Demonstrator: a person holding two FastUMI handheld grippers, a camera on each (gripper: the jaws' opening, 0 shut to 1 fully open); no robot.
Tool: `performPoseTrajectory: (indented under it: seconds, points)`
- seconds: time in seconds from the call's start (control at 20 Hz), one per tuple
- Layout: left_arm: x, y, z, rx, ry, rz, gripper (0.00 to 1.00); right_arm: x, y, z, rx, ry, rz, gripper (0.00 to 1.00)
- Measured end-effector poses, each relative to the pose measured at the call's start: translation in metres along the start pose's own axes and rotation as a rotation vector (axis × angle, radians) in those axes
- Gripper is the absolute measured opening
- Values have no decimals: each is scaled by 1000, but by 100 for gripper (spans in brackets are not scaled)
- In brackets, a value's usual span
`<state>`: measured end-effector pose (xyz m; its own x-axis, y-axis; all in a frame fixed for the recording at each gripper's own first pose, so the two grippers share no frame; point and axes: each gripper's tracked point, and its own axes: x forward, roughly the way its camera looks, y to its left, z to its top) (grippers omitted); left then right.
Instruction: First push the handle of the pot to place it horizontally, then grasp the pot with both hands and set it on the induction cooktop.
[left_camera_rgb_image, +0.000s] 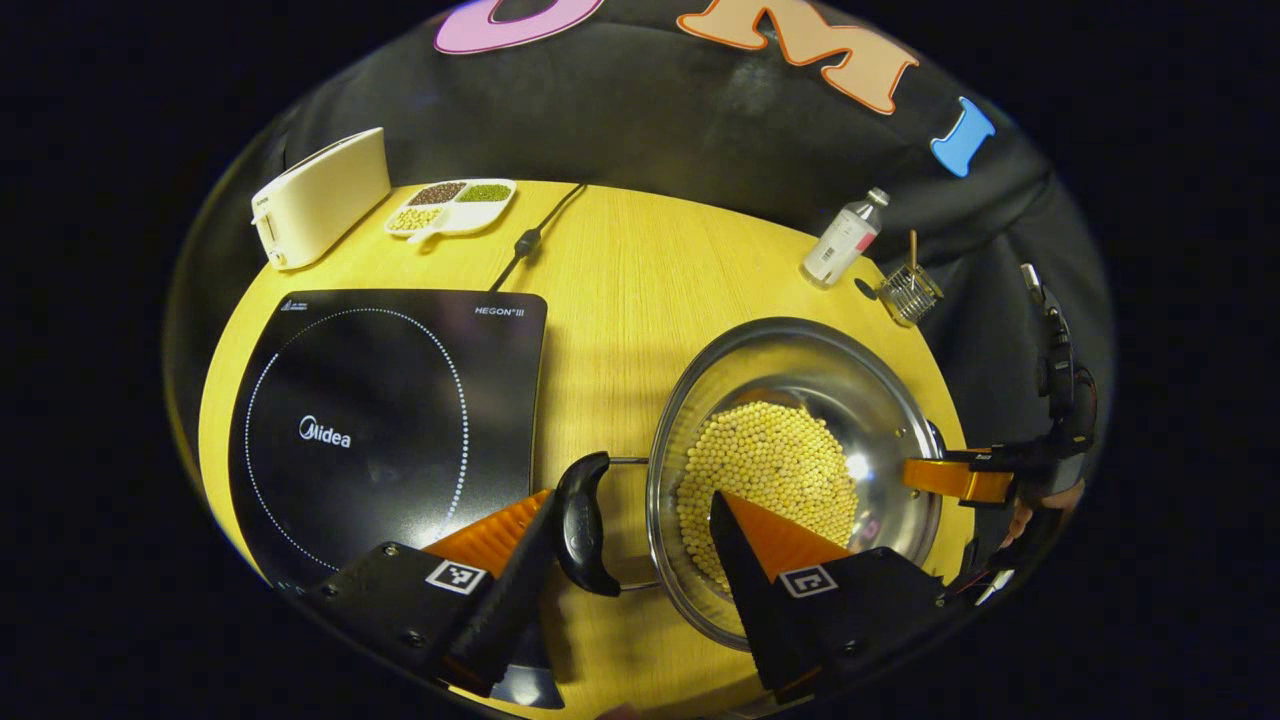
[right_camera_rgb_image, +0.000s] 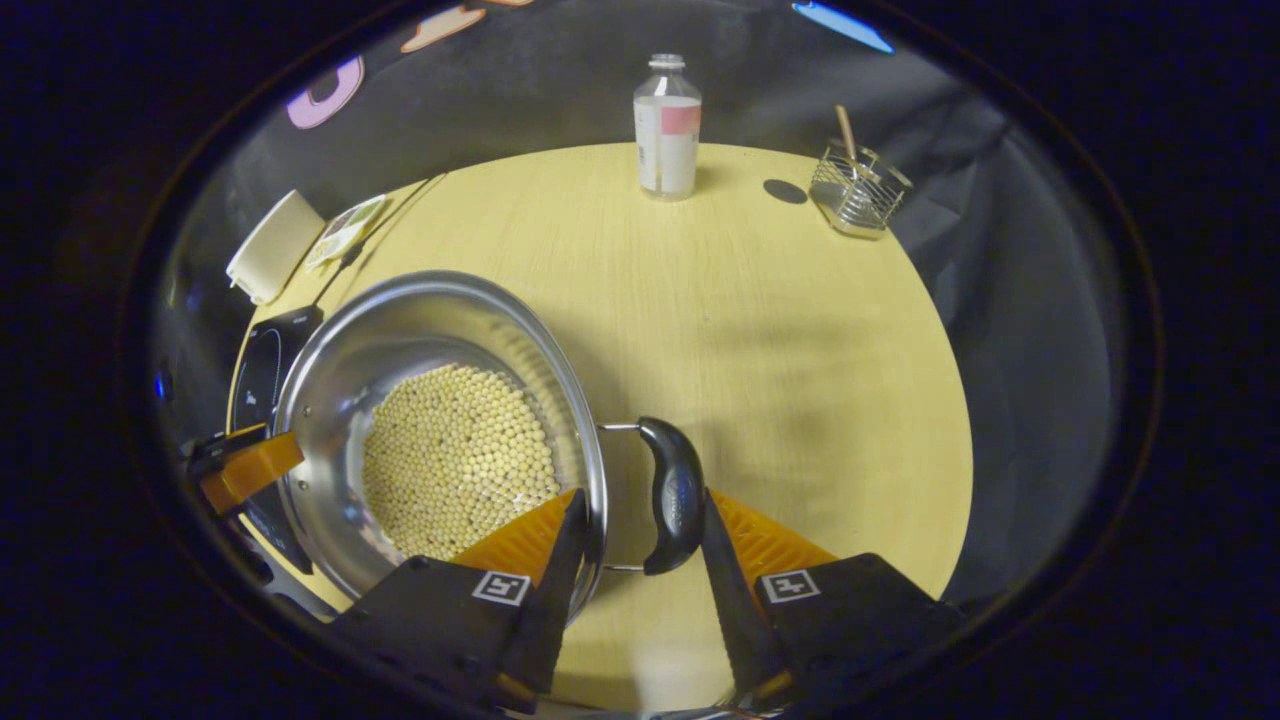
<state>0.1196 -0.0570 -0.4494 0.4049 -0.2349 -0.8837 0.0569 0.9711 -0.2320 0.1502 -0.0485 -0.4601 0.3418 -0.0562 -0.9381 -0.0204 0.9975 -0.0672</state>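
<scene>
1. Pot (left_camera_rgb_image: 800, 470): round, polished stainless steel, shiny inner wall, bottom covered with small pale yellow round beans (left_camera_rgb_image: 765, 480). It stands on the yellow wood-grain table (left_camera_rgb_image: 620, 300), just right of the induction cooktop (left_camera_rgb_image: 380, 430) in the left gripper view, not on it.
2. Cooktop: flat, glossy black glass slab, rounded corners, dotted white ring marked on top.
3. Pot has two curved black plastic handles on thin wire brackets, one on each side.
4. Left gripper (left_camera_rgb_image: 630, 540): ribbed orange fingers set apart, one outside the near handle (left_camera_rgb_image: 583, 520), the other over the pot's rim above the beans. Not clamped.
5. Right gripper (right_camera_rgb_image: 635, 530): fingers apart, straddling the pot wall and the other handle (right_camera_rgb_image: 673, 495); the outer finger lies just beside that handle. Firm contact cannot be told.
6. Beyond the pot: clear plastic bottle (right_camera_rgb_image: 667, 125), upright; wire-mesh holder (right_camera_rgb_image: 858, 185) with a wooden stick.
7. Beyond the cooktop: cream toaster (left_camera_rgb_image: 320, 195); white divided dish (left_camera_rgb_image: 452, 205) of grains.
</scene>
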Motion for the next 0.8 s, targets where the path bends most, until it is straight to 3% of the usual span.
performPoseTrajectory:
  seconds: [0.15, 0.2, 0.3, 0.35, 0.45, 0.5, 0.65, 0.7, 0.8]
  points:
    - [8, 3, 0, 3, 13, 19, 91, 5, 0, -2, 4, 14, -1, 69]
    - [10, 3, 0, 5, 15, 22, 87, 6, 0, -1, 10, 17, -2, 65]
    - [15, 5, 0, 12, 22, 31, 82, 8, -1, -2, 41, 15, 7, 69]
    - [19, 5, 0, 21, 34, 39, 78, 7, -2, -2, 48, 20, 19, 58]
    - [21, 9, -8, 61, 89, 55, 72, 10, -6, 0, 71, 22, 39, 63]
    - [26, 10, -6, 68, 73, 49, 70, 6, -6, -2, 89, 27, 47, 51]
    - [24, 6, -6, 9, 68, 23, 61, 1, -7, -3, 98, 12, 47, 49]
    - [21, 6, -5, -5, 55, 22, 60, -2, -5, 0, 95, 8, 53, 44]
    - [11, 7, -1, -8, 31, 22, 62, -7, -4, 2, 101, -9, 72, 49]
